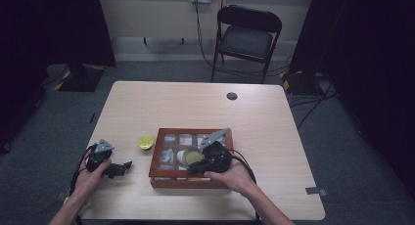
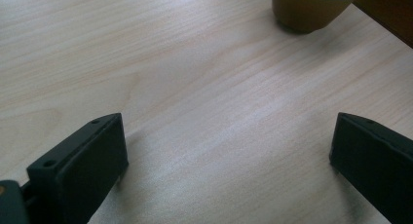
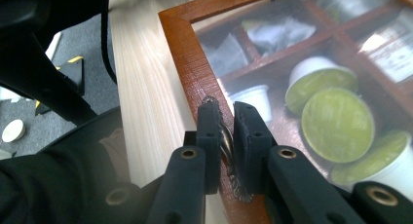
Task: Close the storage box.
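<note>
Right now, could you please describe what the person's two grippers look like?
Both are black handheld tools. The left gripper and the right gripper each carry a grey three-cornered plate on top and trail a black cable. Their flat black jaws have small screw holes.

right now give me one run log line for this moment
right gripper: shut on small metal handle of glass-lidded wooden box | left gripper: open, empty | yellow-topped capsule: on table, left of box

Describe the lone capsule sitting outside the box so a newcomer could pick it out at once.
Start at the wooden box near the table's front edge. Just off its left side stands one small capsule, between the box and the left tongs. Unlike the capsules inside, it sits on bare tabletop, yellow-topped with a brownish-gold body.
</note>
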`<state>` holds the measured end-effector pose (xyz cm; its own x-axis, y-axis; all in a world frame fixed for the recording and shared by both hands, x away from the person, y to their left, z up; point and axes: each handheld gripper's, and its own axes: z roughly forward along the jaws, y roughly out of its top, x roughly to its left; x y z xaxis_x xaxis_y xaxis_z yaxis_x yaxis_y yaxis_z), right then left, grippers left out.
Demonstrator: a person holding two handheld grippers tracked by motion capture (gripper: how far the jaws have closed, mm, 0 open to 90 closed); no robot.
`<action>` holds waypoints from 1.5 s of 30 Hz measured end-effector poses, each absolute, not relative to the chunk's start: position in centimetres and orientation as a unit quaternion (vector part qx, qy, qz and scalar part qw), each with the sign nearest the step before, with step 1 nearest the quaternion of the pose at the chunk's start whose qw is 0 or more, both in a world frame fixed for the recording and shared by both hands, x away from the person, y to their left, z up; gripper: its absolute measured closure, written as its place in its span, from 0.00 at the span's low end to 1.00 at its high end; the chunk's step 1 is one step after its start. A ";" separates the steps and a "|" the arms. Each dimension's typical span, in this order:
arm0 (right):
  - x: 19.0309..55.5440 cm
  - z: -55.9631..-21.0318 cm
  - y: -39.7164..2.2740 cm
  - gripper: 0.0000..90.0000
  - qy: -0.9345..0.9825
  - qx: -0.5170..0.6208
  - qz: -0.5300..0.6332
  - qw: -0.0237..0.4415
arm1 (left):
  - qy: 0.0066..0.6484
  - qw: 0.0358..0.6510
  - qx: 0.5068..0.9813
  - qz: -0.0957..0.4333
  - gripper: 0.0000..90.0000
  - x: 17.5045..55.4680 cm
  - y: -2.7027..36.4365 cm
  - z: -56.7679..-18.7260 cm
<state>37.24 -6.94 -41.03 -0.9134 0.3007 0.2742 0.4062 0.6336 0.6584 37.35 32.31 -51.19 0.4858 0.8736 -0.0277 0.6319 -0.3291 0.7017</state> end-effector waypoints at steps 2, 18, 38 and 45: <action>37.2 -41.5 -6.8 0.91 -0.903 -0.197 -0.375 0.071 | 0.474 0.333 0.795 0.181 0.00 37.3 32.3 -51.2; 37.2 -43.2 -6.7 0.90 -0.903 -0.200 -0.370 0.089 | 0.476 0.334 0.794 0.180 0.00 37.4 32.2 -51.2; 37.5 -41.4 -11.1 0.45 -0.836 -0.300 -0.460 0.008 | 0.480 0.332 0.791 0.184 0.00 37.4 32.1 -51.2; 37.5 -41.5 -14.4 0.36 -0.811 -0.346 -0.471 -0.025 | 0.479 0.331 0.792 0.183 0.00 37.4 32.1 -51.2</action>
